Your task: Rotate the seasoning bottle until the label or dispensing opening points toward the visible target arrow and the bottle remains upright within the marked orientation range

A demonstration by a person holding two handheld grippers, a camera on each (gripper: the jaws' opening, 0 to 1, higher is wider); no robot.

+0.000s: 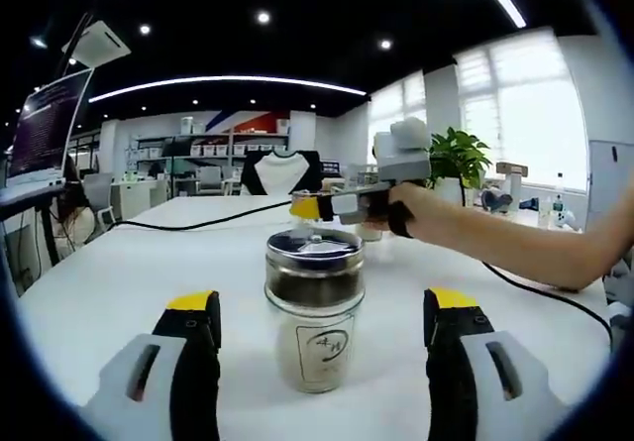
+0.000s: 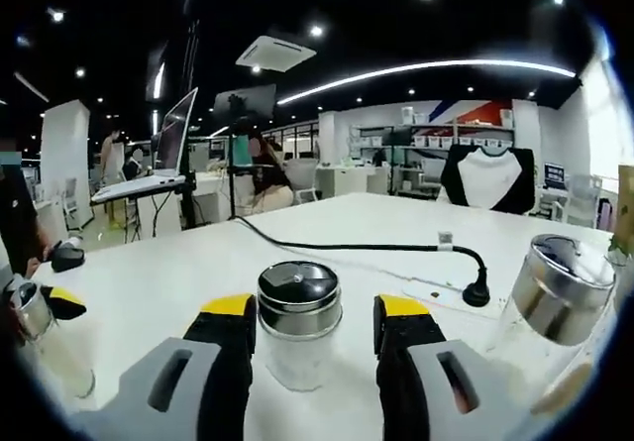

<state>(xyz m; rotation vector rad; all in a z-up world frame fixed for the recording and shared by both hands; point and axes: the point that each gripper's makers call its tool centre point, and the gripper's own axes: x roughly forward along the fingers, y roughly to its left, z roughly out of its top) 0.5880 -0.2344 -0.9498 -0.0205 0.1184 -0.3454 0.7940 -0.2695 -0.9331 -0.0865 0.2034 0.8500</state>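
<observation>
A broad white bench [image 1: 119, 282] carries everything. On it, in the left gripper view, the seasoning bottle [image 1: 315, 307] stands upright with its metal cap and printed label facing the camera, between the left gripper [image 1: 322, 327], whose jaws are spread wide and clear of the glass on both sides. In the right gripper view, a second shaker jar [image 2: 298, 324] stands between the right gripper [image 2: 315, 324]; its jaws sit just beside the cap, and contact cannot be told. A black cable [image 2: 376, 248] crosses the bench behind.
</observation>
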